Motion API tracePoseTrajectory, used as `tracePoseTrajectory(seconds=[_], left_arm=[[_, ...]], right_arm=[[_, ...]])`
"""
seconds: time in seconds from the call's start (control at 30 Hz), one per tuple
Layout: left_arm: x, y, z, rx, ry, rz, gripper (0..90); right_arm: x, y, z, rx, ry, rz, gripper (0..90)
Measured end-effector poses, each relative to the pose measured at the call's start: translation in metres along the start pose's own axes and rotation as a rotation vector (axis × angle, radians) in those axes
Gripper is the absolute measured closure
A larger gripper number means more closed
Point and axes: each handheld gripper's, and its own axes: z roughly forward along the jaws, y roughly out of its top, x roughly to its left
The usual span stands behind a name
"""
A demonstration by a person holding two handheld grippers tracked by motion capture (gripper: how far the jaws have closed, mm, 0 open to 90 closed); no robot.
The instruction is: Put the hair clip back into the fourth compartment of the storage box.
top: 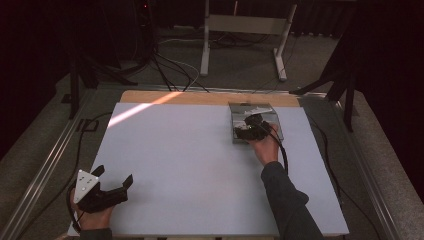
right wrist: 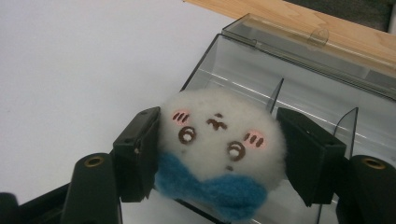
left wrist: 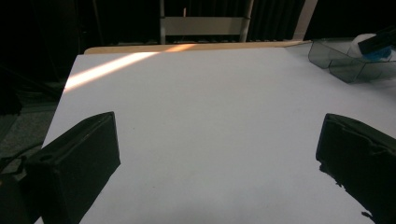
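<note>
- Item held: a small white plush toy (right wrist: 219,149) with a drawn face and a blue scarf, gripped at its two sides by the fingers (right wrist: 140,154) of the right gripper (top: 252,126). The soft body is seen pressed in slightly where the pads bear on it.
- Place of the item: it is carried at the near edge of the clear plastic box (right wrist: 299,88), over one of the divided compartments; whether it is going in or coming out cannot be told.
- Container: the clear plastic box is set at the far right of the white worktop (top: 200,160), its lid laid open toward the wooden strip beyond. Thin upright dividers are seen inside.
- Left gripper (top: 107,192): it is rested at the near left corner of the worktop, well apart from the box; its fingers (left wrist: 79,163) are spread wide with nothing between them.
- Handling advice, as a judgement: the grip is best kept light but even, since the plush gives and could slip out of a slack hold.
- The toy should be kept centred over a single compartment and clear of the dividers, as the scarf could be caught on a thin edge.
- The box is light and unheld; it is likely to be shifted if the wall is nudged, so a straight vertical path is advised.
</note>
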Motion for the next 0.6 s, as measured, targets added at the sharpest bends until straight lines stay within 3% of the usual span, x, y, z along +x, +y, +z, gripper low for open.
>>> tracePoseTrajectory(seconds=[0.4, 0.6], left_arm=[[0.001, 0.000, -0.001, -0.002, 0.001, -0.001, 0.6], [0.001, 0.000, -0.001, -0.006, 0.004, -0.003, 0.6]], right_arm=[[0.001, -0.003, 0.011, 0.025, -0.011, 0.020, 32.8], [-0.001, -0.004, 0.012, 0.026, 0.017, 0.060, 30.6]])
